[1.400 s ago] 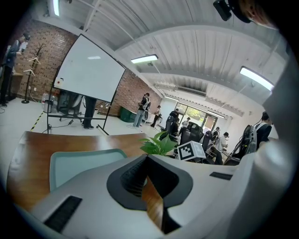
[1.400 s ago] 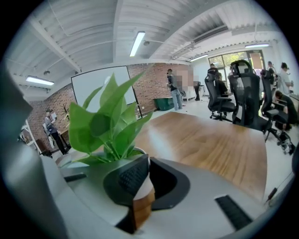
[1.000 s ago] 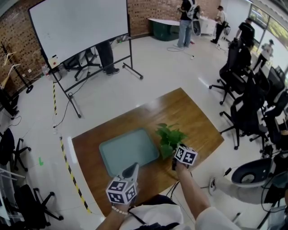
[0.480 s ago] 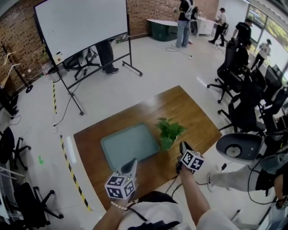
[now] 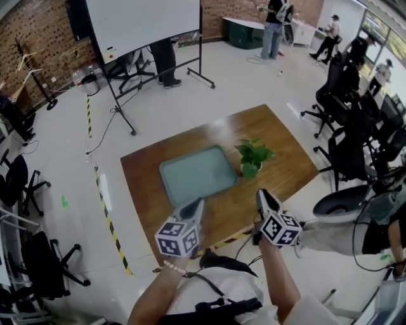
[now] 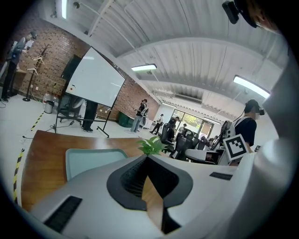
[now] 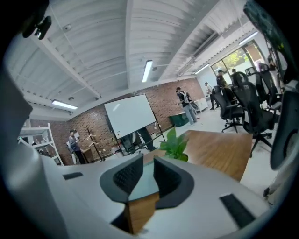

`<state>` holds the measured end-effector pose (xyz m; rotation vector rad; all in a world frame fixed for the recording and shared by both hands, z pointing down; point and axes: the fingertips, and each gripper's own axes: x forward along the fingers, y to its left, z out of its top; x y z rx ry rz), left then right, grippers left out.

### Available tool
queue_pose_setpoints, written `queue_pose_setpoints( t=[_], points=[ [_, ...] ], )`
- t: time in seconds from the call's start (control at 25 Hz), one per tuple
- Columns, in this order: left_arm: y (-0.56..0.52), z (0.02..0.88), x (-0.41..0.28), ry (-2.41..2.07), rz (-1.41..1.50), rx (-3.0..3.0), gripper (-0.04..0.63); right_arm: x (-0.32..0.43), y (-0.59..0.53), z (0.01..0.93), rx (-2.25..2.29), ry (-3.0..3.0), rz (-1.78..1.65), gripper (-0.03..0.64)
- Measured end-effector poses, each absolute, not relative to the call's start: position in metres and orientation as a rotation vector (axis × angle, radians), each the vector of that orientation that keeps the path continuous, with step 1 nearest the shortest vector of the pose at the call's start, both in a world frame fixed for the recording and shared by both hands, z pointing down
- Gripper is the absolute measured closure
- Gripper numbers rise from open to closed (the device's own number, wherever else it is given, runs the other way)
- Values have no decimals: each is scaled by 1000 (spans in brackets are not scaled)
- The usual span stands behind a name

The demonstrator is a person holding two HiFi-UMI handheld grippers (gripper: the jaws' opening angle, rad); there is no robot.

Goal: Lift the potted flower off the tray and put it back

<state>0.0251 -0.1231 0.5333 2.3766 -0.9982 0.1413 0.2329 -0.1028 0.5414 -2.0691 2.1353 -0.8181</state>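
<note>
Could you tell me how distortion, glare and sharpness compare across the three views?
Head view: wide-angle bending at the edges, a pale glare patch on the brown wooden table, slight softness. Left and right gripper views: strong fisheye, black vignetted corners, bright ceiling strip lights.

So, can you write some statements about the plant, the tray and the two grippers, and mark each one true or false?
1. The potted plant stands on the tray. False: it stands on the wooden table, beside the tray's right edge in the head view.
2. Nothing lies on the tray. True.
3. The right gripper holds the potted plant. False: its jaws have just been opening and stand apart with nothing between them; the plant is farther off.
4. The left gripper and the right gripper both hang on the person's side of the tray. True.
5. A whiteboard stands on the floor beyond the table. True.
</note>
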Motion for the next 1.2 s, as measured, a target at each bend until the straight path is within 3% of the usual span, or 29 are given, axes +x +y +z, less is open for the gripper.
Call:
queue_pose_setpoints(
  t=[0.52, 1.2],
  points=[
    [-47, 529, -15, -982, 137, 2395, 603, 126, -17, 531, -1977, 2233, -808, 522],
    [-35, 520, -11, -941, 166, 2423, 600, 134, -11, 534, -2010, 2128, -832, 522]
  ],
)
